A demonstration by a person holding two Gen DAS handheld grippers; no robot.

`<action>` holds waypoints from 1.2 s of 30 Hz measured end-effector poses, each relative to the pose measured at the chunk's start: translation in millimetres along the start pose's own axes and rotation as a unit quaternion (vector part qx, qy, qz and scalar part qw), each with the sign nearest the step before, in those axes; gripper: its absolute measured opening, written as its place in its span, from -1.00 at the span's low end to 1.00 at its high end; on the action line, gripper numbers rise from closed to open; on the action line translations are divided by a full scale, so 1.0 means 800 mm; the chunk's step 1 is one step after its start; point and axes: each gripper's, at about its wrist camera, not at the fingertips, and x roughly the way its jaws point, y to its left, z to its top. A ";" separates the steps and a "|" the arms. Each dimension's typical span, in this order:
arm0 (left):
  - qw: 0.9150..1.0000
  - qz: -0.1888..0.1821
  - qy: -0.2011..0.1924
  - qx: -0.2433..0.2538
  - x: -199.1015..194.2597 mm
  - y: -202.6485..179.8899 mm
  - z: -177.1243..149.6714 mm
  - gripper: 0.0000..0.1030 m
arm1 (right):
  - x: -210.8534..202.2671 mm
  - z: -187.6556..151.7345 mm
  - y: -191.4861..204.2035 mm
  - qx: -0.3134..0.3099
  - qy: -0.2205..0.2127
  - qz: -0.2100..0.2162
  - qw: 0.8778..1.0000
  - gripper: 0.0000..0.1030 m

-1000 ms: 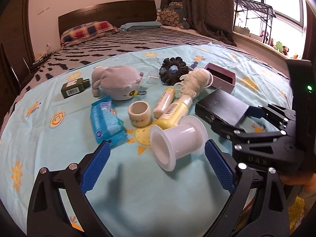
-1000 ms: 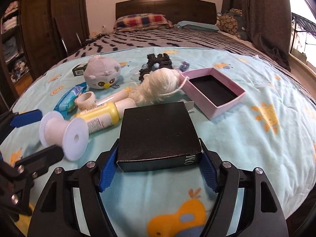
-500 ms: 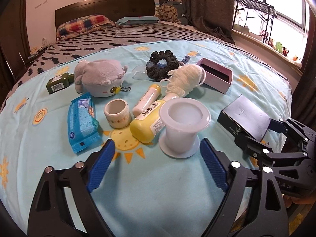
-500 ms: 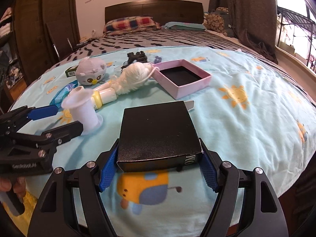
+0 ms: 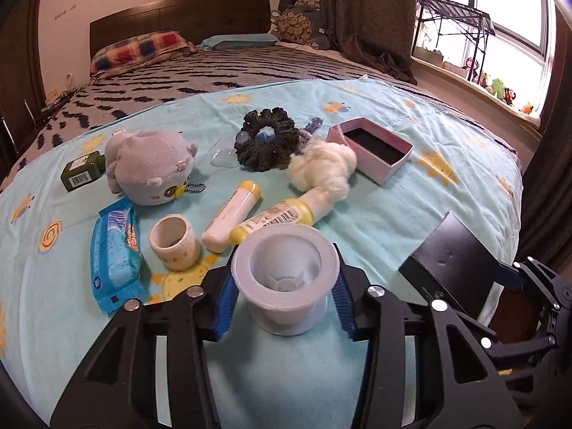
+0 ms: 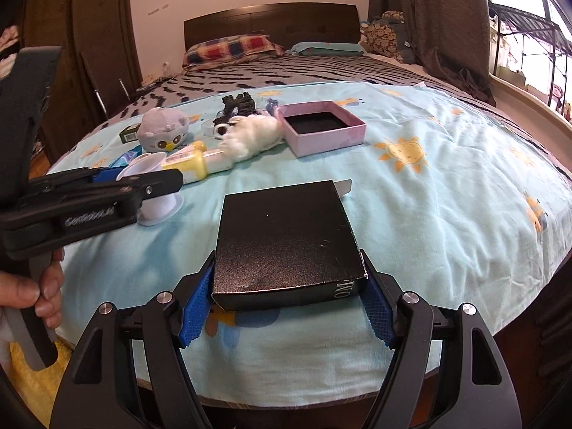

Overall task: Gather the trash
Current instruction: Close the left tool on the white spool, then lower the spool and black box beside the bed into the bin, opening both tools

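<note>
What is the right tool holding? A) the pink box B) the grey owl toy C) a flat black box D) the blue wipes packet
C: the right tool has its blue fingers pressed against both sides of the flat black box, held above the bed's edge.

Matt black cardboard box; smooth white plastic spool.

1. Grey owl plush on the light-blue sun-print blanket; dark green bottle just beside it.
2. Dark crocheted scrunchie behind a cream yarn bundle.
3. Open pink box, black lining, near the yarn bundle.
4. Plaid pillow at the dark headboard.
</note>
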 end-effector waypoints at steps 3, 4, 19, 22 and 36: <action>1.000 0.008 0.000 0.005 0.001 0.004 -0.001 -0.38 | -0.007 -0.003 0.001 0.007 -0.005 0.005 1.000 0.43; 1.000 0.003 -0.001 0.004 -0.002 0.006 -0.002 -0.38 | -0.010 -0.004 0.001 0.010 -0.007 0.008 1.000 0.43; 0.999 -0.021 -0.030 0.006 -0.126 0.012 -0.080 -0.38 | -0.085 -0.057 0.007 0.061 -0.028 0.023 0.997 0.43; 0.999 -0.022 -0.023 0.010 -0.143 0.007 -0.107 -0.38 | -0.099 -0.080 0.012 0.067 -0.016 0.016 0.997 0.43; 0.989 -0.049 0.137 -0.037 -0.091 -0.003 -0.255 -0.38 | -0.070 -0.183 0.041 0.086 0.116 0.047 0.988 0.44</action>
